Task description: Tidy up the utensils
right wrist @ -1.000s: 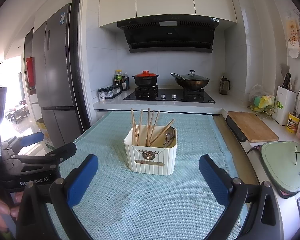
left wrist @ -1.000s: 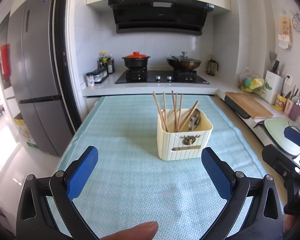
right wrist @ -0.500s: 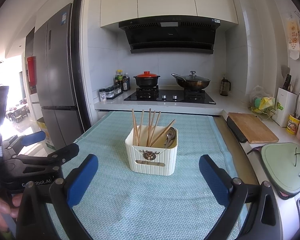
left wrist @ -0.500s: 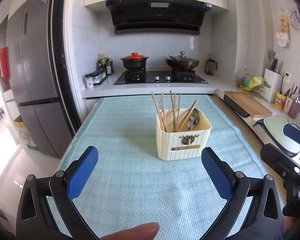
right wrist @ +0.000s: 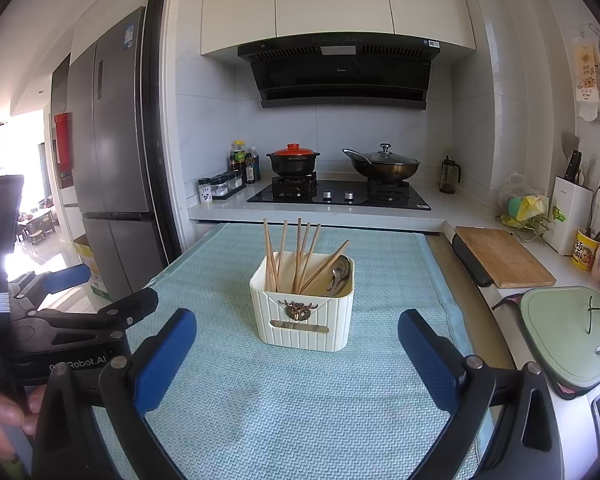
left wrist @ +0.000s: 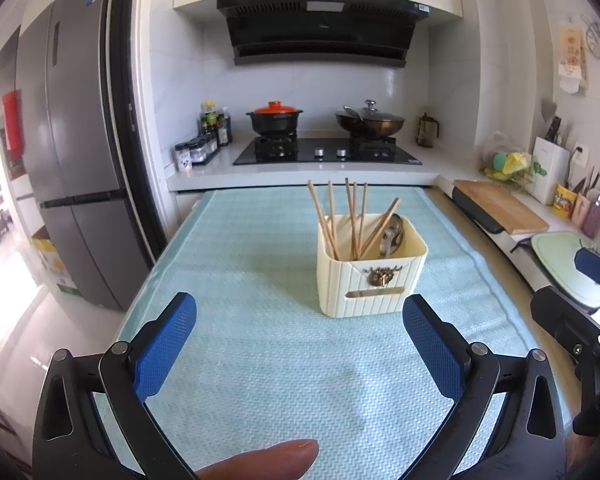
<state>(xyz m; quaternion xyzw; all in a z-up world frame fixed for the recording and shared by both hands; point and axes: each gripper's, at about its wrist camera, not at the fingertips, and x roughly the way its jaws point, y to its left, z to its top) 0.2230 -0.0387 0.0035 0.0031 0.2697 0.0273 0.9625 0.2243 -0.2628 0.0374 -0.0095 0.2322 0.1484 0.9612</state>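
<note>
A cream ribbed utensil holder [left wrist: 370,280] stands upright on the light blue mat [left wrist: 260,360]; it also shows in the right wrist view [right wrist: 306,312]. Several wooden chopsticks [left wrist: 352,220] and a metal spoon [left wrist: 392,236] stand in it, seen too in the right wrist view as chopsticks [right wrist: 296,256] and spoon [right wrist: 338,274]. My left gripper [left wrist: 300,320] is open and empty, short of the holder. My right gripper [right wrist: 298,326] is open and empty, also short of it. The left gripper's body shows at the left of the right wrist view [right wrist: 76,320].
A stove with a red-lidded pot [right wrist: 293,160] and a wok [right wrist: 384,166] is behind the mat. A wooden cutting board [right wrist: 500,256] and a green board [right wrist: 572,332] lie on the right counter. A fridge [right wrist: 112,140] stands at the left.
Both views have shifted only slightly; the holder sits a touch higher in the left wrist view. Both grippers stay open and empty.
</note>
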